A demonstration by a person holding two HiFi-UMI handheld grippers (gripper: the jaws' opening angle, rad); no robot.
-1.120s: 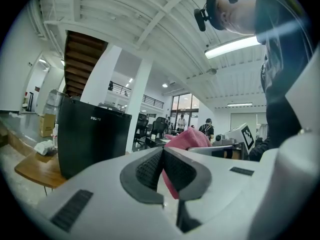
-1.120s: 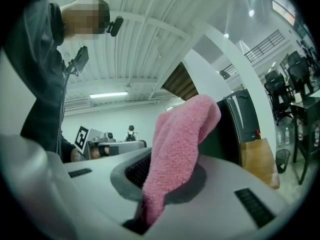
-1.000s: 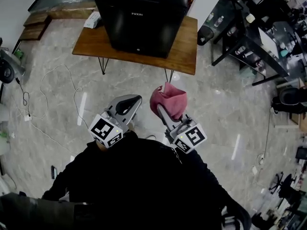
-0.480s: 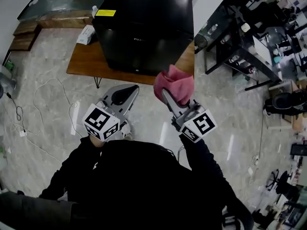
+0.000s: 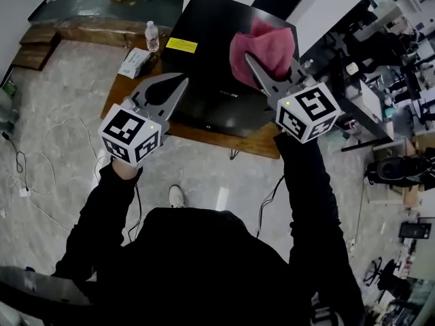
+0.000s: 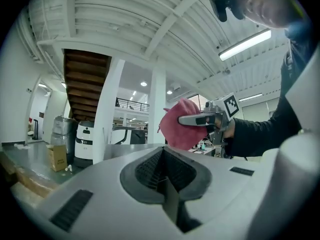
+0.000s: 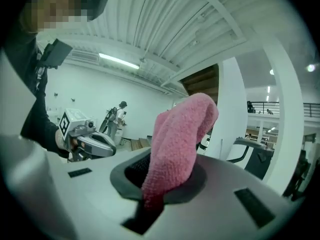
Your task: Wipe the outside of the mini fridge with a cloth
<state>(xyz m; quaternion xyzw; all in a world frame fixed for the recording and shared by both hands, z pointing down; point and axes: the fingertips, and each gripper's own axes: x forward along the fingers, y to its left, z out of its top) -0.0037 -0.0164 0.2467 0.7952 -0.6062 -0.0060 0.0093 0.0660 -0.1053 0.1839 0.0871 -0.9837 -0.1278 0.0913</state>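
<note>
**Cloth [image 5: 264, 45] reaches mini fridge [image 5: 211, 66] as wiping is set to begin**

Black sleeves [image 5: 115, 202] stretch forward from the person at the bottom of the head view. Both arms are now extended, where a second ago they were drawn in low over the floor.

The left hand-held gripper [image 5: 178, 85] has its jaws together on nothing. It is seen over the left part of the wooden surface [image 5: 204, 134], just beside the fridge's left side.

The right hand-held gripper [image 5: 253, 63] is clamped on the pink cloth, which bunches up above its jaws. In the right gripper view the fabric stands free, with nothing pressed against it.

From above, the cloth now shows over the fridge's black top, toward its far right side. Half a second ago it was only at the surface's near edge. Whether it touches the top cannot be told.

The fridge stands on the surface, with a yellow label [image 5: 180, 45] on its top. A water bottle [image 5: 151, 36] and a white packet [image 5: 136, 61] sit at the surface's left end.

The approach looks complete, and no wiping stroke appears to have been made yet. The next move likely calls for bringing the cloth down flat onto the top.
</note>
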